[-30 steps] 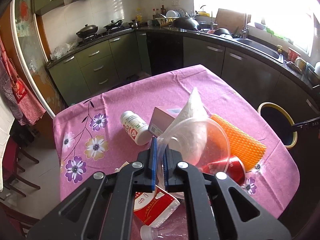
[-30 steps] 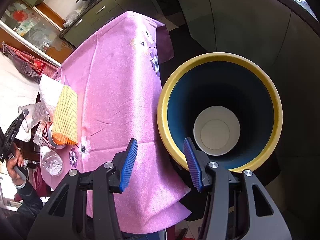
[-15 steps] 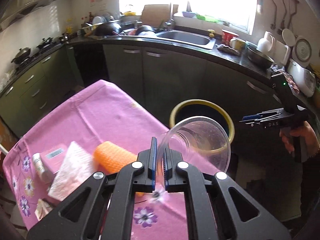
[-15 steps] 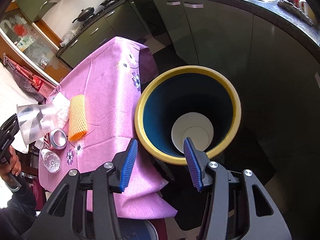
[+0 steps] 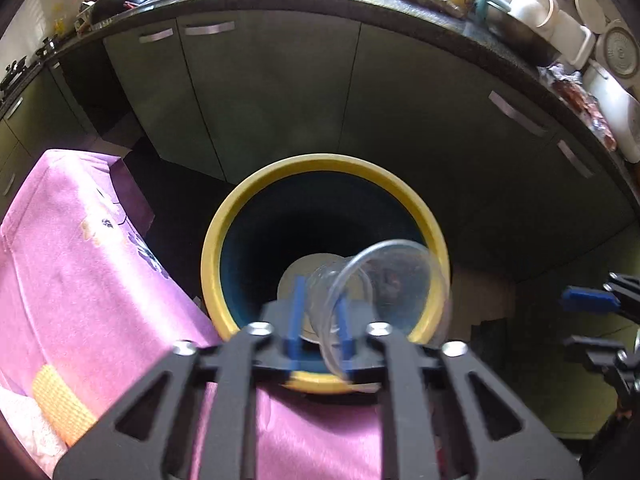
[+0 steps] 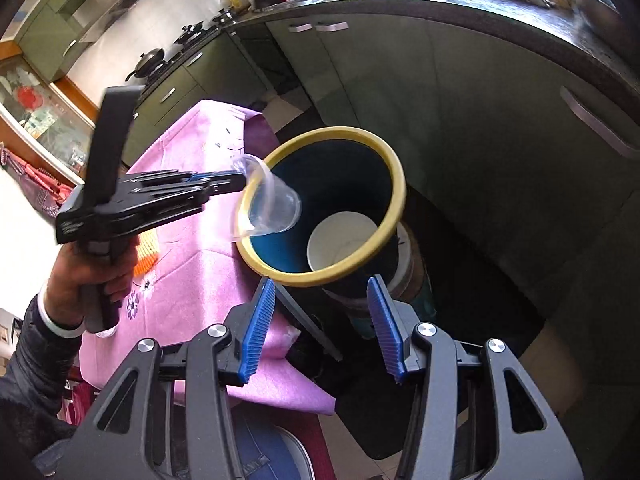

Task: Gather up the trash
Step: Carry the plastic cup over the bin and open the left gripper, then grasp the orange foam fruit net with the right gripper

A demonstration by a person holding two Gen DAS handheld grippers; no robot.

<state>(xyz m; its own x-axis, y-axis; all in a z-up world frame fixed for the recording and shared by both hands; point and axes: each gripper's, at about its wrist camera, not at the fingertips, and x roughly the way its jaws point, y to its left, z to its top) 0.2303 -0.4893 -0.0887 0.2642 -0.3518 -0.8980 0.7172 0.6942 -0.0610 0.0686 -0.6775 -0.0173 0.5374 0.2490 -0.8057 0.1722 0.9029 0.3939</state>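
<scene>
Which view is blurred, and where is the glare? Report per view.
Left wrist view: motion blur smears the clear plastic cup and left gripper; window light washes out the top right. Right wrist view: sharper, right gripper crisp, bin interior dark, fisheye bending the countertop.

Left view looks steeply down into the bin [image 5: 324, 168]; right view, farther back, shares bin [image 6: 396, 184] and desk corner [image 6: 224, 120].
</scene>
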